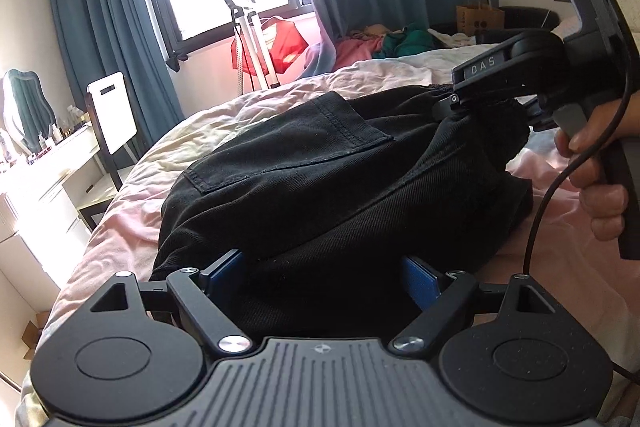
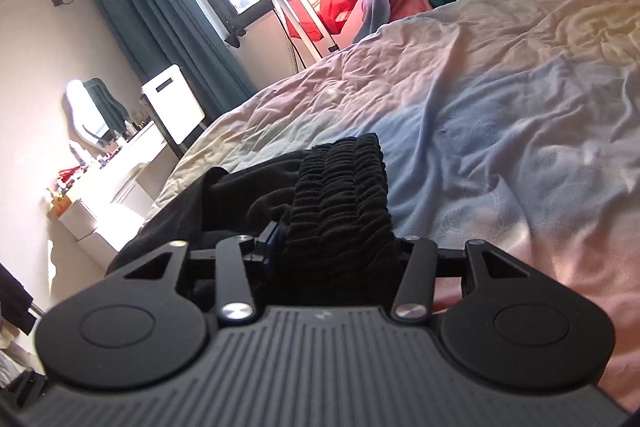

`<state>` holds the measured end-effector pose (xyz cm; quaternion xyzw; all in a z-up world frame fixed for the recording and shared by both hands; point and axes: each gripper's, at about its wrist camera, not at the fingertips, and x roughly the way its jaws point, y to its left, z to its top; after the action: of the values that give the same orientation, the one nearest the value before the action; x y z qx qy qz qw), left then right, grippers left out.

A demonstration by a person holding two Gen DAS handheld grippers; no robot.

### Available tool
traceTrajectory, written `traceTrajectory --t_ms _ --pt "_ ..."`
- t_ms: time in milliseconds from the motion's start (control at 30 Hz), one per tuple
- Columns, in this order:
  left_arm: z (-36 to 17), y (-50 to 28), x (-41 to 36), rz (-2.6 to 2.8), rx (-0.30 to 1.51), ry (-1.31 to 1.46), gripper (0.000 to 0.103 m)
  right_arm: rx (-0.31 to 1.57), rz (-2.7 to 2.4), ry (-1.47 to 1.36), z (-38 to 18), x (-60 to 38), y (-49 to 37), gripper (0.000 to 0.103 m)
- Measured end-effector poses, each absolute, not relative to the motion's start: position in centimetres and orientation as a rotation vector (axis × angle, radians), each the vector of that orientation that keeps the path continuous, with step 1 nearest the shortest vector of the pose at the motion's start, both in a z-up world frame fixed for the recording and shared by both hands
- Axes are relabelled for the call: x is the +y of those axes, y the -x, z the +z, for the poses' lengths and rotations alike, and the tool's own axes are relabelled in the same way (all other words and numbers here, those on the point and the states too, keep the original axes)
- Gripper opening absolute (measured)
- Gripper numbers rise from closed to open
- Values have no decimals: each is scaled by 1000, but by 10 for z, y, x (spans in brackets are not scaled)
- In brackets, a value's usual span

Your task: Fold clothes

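Observation:
Black trousers (image 1: 320, 167) lie heaped on the bed, a back pocket facing up. In the left wrist view my left gripper (image 1: 324, 267) stands wide at the near edge of the heap. Its blue pads (image 1: 228, 267) flank the cloth, which bulges between them and hides the fingertips; I see no squeeze. My right gripper (image 1: 448, 105), held by a hand (image 1: 600, 195), pinches the far end of the trousers and lifts it off the bed. In the right wrist view the ribbed elastic waistband (image 2: 340, 179) is bunched between the jaws of that gripper (image 2: 336, 231).
The bed's pastel duvet (image 2: 500, 107) spreads wide to the right and behind. The bed's left edge drops toward a white dresser (image 1: 52, 163) and a chair (image 1: 112, 115). A pile of clothes (image 1: 400, 41) and a paper bag (image 1: 478, 17) sit at the far side.

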<state>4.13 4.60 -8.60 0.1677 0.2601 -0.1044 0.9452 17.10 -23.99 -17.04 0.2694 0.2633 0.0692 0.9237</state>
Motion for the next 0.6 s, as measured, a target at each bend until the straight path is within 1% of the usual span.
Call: traceTrajectory --t_ms 33,67,133,200,433,600 --pt "-86 -43 48 -212 533 -337 86 551 144 -568 -173 -241 -172 57" --pt "-86 -43 49 -210 537 -332 86 575 157 -617 -178 -246 -173 64" --pt "-85 -44 50 -211 543 -323 86 613 189 -741 -188 -258 -174 68" --pt "-84 -46 51 -212 544 -319 86 633 204 -794 -191 -265 -174 71" --pt "-83 -51 57 -207 555 -262 85 689 221 -727 -177 -260 -168 75" --pt "-81 -52 58 -200 557 -233 85 719 221 -766 -172 -269 -162 76"
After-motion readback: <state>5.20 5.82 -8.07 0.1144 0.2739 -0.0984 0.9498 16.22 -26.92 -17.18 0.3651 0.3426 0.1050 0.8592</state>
